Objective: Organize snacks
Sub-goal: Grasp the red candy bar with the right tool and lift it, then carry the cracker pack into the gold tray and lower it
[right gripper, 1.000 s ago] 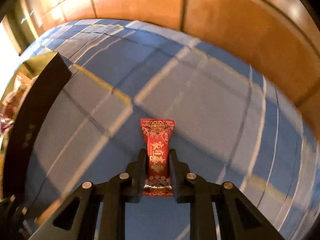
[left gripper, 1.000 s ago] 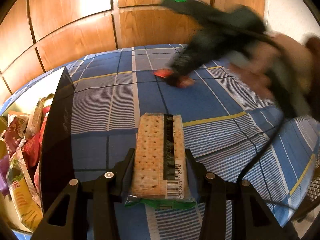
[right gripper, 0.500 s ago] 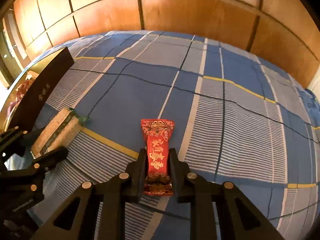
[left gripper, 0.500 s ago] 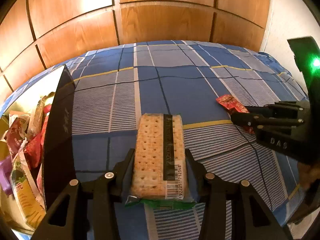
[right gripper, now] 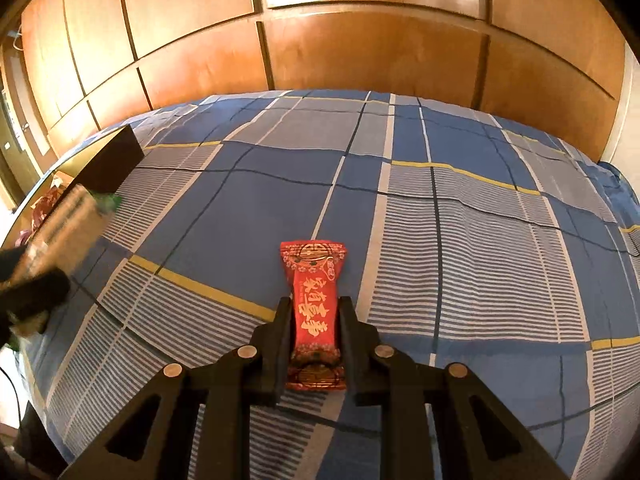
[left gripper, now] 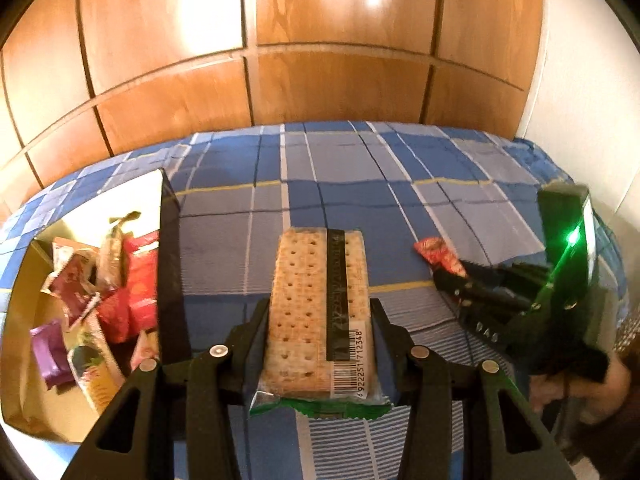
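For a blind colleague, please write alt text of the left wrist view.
The left tool grips a cracker pack above a blue plaid cloth. An open box of snacks stands at left; at right, the right tool holds a red candy.

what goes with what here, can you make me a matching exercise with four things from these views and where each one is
Things:
1. cracker pack
2. red candy wrapper
3. black box
4. plaid sheet

Places:
a. spread under everything
b. between the right gripper's jaws
c. left side, holding mixed snacks
d. between the left gripper's jaws

Pairs: 1-d, 2-b, 3-c, 4-a
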